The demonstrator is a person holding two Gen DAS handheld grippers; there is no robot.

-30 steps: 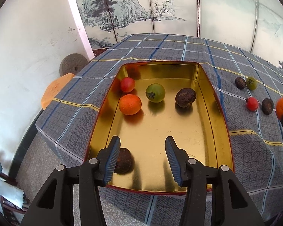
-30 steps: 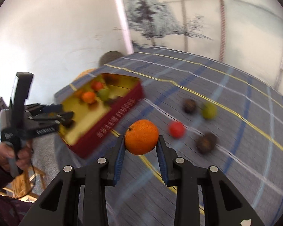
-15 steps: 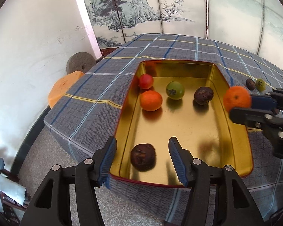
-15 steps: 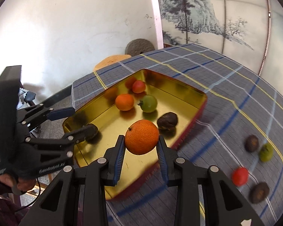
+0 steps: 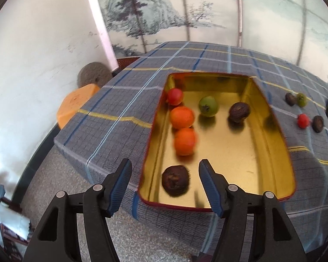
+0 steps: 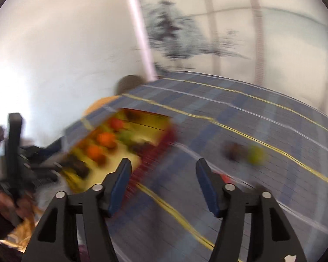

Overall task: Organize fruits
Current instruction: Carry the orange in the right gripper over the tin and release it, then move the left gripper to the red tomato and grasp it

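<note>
Dropped from the right gripper (image 6: 161, 181), the orange (image 5: 184, 141) now lies in the tin (image 5: 271, 118); both grippers' fingers, including the left gripper (image 5: 165, 184), are apart, empty

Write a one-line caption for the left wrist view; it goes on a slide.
Open left gripper faces a gold tray holding six fruits; four more wait on the plaid tablecloth.

The right wrist view is heavily blurred. The right gripper (image 6: 161, 183) has its jaws spread wide with nothing between them, above the plaid-covered table (image 6: 262, 118). To the left sits the gold tin (image 6: 146, 122) with red outer walls, holding two oranges (image 6: 107, 138), a red fruit (image 6: 117, 123), a green fruit (image 6: 126, 136) and dark fruits. Farther right on the cloth lie a dark fruit (image 6: 232, 150) and a green fruit (image 6: 255, 155), side by side. The left gripper (image 6: 39, 163) shows at the far left.
</note>
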